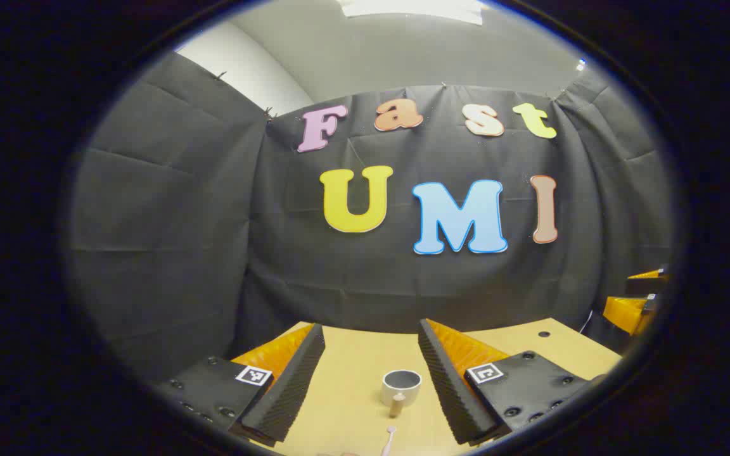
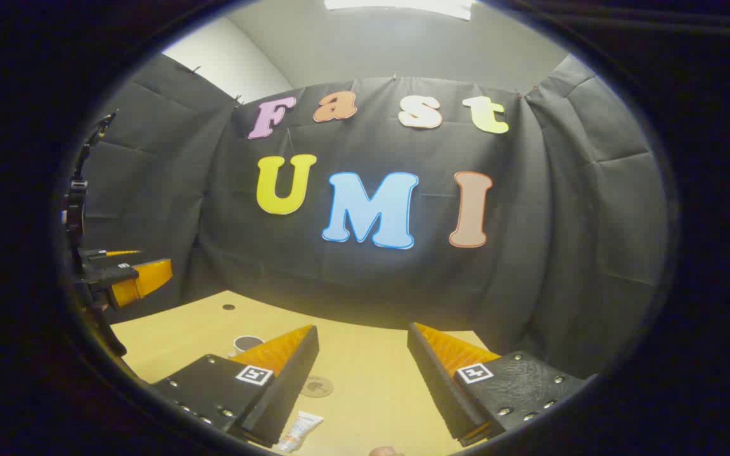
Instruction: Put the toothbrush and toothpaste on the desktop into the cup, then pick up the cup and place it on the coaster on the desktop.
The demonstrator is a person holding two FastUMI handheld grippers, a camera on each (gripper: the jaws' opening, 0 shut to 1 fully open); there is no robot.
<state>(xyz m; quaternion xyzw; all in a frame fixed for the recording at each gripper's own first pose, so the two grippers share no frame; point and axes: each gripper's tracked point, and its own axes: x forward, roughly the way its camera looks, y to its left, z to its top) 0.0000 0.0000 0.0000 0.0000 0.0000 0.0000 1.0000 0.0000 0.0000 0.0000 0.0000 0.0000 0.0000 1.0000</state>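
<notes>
The light wooden desktop (image 1: pixel 365 354) carries a cup (image 1: pixel 401 387) standing upright between the left gripper's fingers, with a toothbrush (image 1: pixel 390 438) lying nearer the camera. In the right gripper view, a round coaster (image 2: pixel 316 386) lies flat just ahead of the left finger, and a toothpaste tube (image 2: pixel 300 430) lies beside that finger's base.

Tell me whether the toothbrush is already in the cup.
No: in the left gripper view the cup stands empty, the toothbrush lying on the desktop.

No legible wording, brand or number was found on any object. Each finger of the left gripper (image 1: pixel 371 329) carried a small black-and-white square coded marker (image 1: pixel 254 375), as did the right gripper (image 2: pixel 362 327). Print on the white toothpaste tube (image 2: pixel 300 430) was too small to read. The round brown coaster (image 2: pixel 317 386) bore a dark, illegible motif.
</notes>
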